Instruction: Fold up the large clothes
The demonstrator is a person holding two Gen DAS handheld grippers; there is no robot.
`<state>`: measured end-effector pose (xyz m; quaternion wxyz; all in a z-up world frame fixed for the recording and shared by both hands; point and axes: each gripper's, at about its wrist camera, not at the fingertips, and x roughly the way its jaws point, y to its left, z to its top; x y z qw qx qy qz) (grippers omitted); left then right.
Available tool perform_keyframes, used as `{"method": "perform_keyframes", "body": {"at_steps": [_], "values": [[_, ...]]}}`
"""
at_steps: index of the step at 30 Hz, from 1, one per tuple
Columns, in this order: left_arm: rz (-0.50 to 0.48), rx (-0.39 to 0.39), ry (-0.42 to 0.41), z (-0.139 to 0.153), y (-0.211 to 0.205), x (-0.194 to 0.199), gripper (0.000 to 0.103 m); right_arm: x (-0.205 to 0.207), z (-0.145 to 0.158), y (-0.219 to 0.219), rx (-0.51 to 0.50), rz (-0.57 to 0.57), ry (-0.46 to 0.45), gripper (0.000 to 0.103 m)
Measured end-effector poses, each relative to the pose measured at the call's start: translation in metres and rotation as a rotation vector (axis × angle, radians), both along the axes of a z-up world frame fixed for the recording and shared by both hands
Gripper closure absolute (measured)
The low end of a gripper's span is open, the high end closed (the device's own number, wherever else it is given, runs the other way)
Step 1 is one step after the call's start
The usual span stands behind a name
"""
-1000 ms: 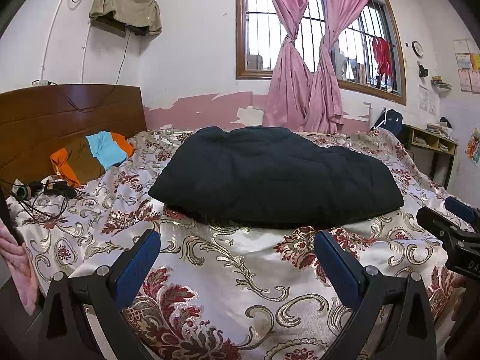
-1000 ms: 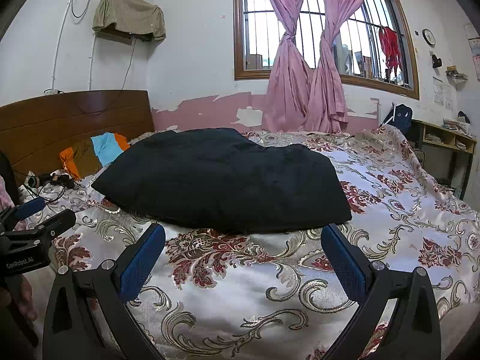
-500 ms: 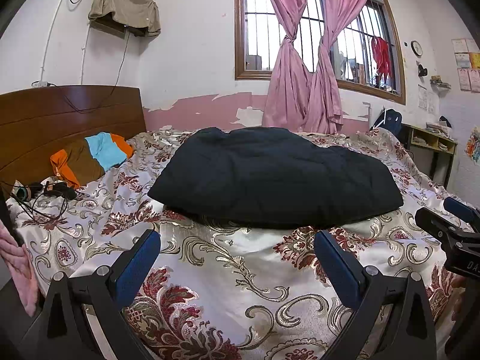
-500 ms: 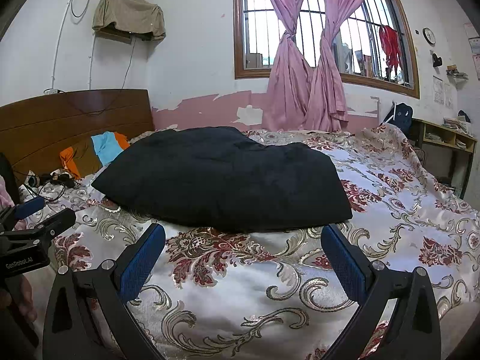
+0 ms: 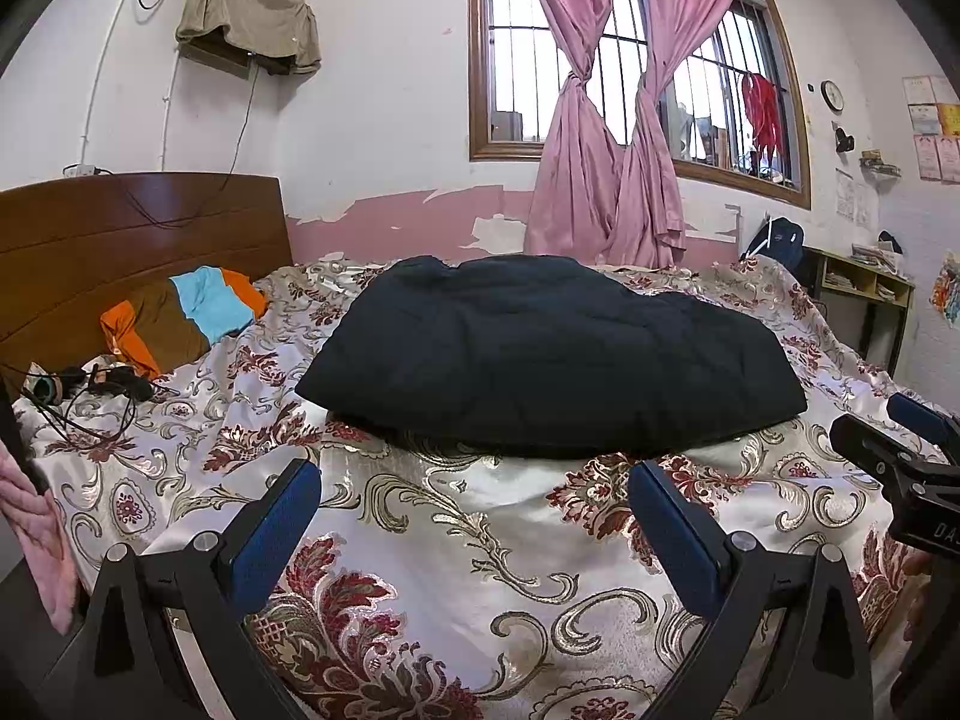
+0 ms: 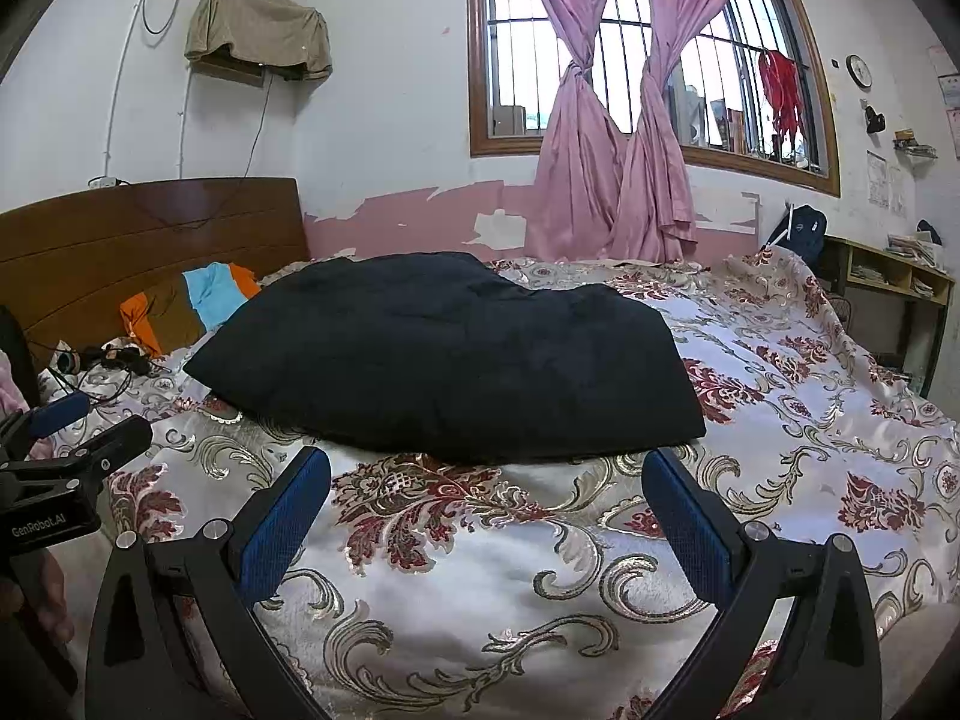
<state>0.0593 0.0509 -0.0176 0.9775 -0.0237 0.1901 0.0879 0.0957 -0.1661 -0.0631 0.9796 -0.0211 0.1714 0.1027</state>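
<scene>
Hovering at the near edge of the bed, both grippers empty: left gripper has its fingers spread wide, nothing between them; right gripper same, fingers wide and clear of cloth. Black garment lies mid-bed on the floral bedspread, just beyond both sets of fingertips, not touching. It looks already bundled or folded into a thick padded slab, near hem slightly raised off the bedspread; can't tell how many layers or where sleeves are. Judgement: either pre-grasp for the next fold or the fold is basically done. Risks from here: 1) bedspread is slick satin with loose wrinkles right under the near hem, so a low pinch could grab bedspread plus garment and drag both; 2) thick stack means fingers may catch only the top layer and peel the fold open; 3) uneven lift between the two grippers would skew the slab. Far left near the headboard sit an orange-blue cloth and cables, well apart from the garment, so low snag risk unless the fold gets swung left.
</scene>
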Motion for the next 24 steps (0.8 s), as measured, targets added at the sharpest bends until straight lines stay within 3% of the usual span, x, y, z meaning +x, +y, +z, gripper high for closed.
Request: {"method": "perform_keyframes", "body": {"at_steps": [24], "values": [[0.000,0.003,-0.002,-0.0013,-0.0021,-0.0011,0.000,0.0000,0.0000,0.0000,0.001,0.000,0.001,0.001]]}}
